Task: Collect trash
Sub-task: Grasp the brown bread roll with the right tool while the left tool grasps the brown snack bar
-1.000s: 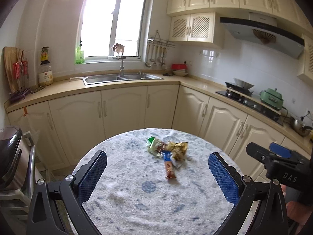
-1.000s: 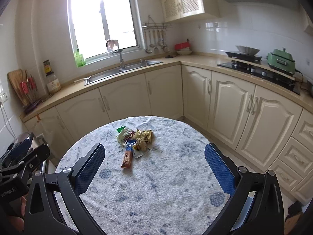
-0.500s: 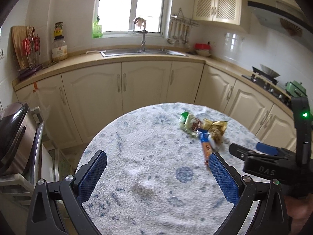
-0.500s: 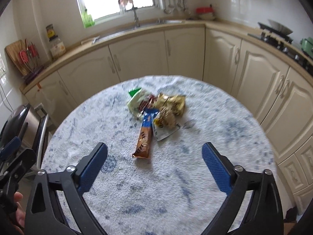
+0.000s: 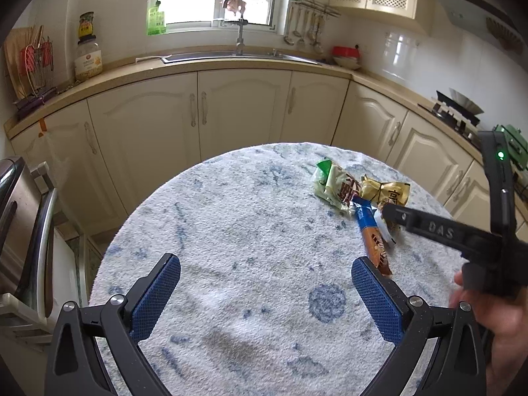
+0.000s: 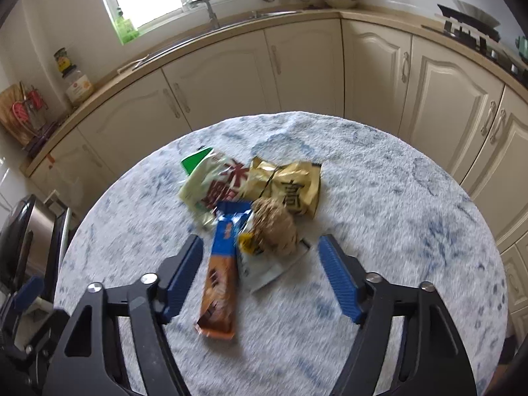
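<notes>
Table: round table (image 6: 379, 198) with a fuzzy white cloth that has blue marks on it. It stands in a kitchen with cream cupboards (image 5: 241, 112) behind it.
Trash pile: four wrappers lie together on the cloth, on the far half of the table, touching and partly on top of each other.
Green and white wrapper (image 6: 211, 181): at the back left of the pile, with red letters on it.
Gold wrapper (image 6: 290, 181): at the back right, crumpled, touching the green and white one.
Blue and orange bar wrapper (image 6: 221, 270): long and thin. Its blue end lies against the pile and its orange end points toward the near side of the table.
White wrapper (image 6: 267, 264): see-through in part, with a round brown snack (image 6: 274, 227) in it. It lies just beside the bar wrapper, on its right.
Right gripper (image 6: 260, 247): points down at the pile. Its blue fingers (image 6: 336, 277) are partway apart and closing. The bar wrapper and the white wrapper sit between them, but the pads do not touch either one.
Left gripper (image 5: 265, 270): its blue fingers (image 5: 155, 297) are spread wide with only bare cloth between them. The pile is off to its right.
Hand (image 5: 495, 316): seen from the left camera, a hand holds the black handle of the right gripper.
Sink (image 5: 237, 56): under the window, on the far counter.
Jar (image 5: 87, 57): on the counter to the left of the sink.
</notes>
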{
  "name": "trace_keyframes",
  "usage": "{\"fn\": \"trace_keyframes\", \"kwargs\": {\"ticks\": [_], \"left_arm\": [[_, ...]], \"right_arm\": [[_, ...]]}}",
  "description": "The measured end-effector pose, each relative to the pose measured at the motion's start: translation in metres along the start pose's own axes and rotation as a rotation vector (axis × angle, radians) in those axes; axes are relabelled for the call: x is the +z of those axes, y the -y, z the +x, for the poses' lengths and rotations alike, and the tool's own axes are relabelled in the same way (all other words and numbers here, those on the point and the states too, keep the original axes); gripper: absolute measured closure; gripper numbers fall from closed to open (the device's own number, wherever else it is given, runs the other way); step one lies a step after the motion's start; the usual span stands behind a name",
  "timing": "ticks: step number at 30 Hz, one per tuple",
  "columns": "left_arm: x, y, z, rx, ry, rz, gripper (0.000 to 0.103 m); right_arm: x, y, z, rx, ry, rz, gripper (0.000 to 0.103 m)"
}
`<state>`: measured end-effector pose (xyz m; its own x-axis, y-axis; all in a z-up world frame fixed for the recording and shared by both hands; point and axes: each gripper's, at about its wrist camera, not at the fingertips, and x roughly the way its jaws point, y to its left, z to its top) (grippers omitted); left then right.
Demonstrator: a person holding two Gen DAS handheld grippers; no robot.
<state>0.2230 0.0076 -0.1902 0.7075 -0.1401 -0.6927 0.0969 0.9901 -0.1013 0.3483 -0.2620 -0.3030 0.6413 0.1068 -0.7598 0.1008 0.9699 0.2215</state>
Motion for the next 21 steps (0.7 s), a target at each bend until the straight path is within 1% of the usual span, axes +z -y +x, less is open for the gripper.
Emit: {"fn": "trace_keyframes", "kwargs": {"ticks": [2, 4, 5, 7, 9, 10, 15, 17, 21], "left_arm": [[0.002, 0.004, 0.009, -0.001, -0.003, 0.005, 0.001], [0.008, 0.007, 0.019, -0.002, -0.009, 0.011, 0.001], [0.010, 0.008, 0.024, -0.005, -0.012, 0.015, 0.001], [0.016, 0.012, 0.034, -0.008, -0.017, 0.023, 0.001], [0.017, 0.019, 0.039, -0.008, -0.017, 0.032, 0.001], [0.019, 0.021, 0.043, -0.010, -0.017, 0.035, 0.001], [0.026, 0.039, 0.061, -0.041, -0.035, 0.065, 0.001], [0.029, 0.050, 0.072, -0.067, -0.047, 0.082, 0.001], [0.038, 0.076, 0.102, -0.087, -0.077, 0.118, 0.001]], "right_arm": [[0.006, 0.006, 0.009, 0.015, -0.011, 0.017, 0.043], [0.010, 0.010, 0.022, 0.025, -0.035, 0.019, 0.057], [0.011, 0.011, 0.028, 0.040, -0.049, 0.019, 0.058], [0.012, 0.009, 0.035, 0.041, -0.058, -0.003, 0.060], [0.010, 0.008, 0.033, 0.062, -0.058, -0.011, 0.068], [0.009, 0.009, 0.031, 0.070, -0.057, -0.010, 0.069], [0.003, 0.017, 0.012, 0.106, -0.025, 0.007, 0.069], [0.002, 0.022, 0.004, 0.124, -0.012, 0.022, 0.070], [0.004, 0.033, -0.005, 0.143, -0.001, 0.048, 0.069]]}}
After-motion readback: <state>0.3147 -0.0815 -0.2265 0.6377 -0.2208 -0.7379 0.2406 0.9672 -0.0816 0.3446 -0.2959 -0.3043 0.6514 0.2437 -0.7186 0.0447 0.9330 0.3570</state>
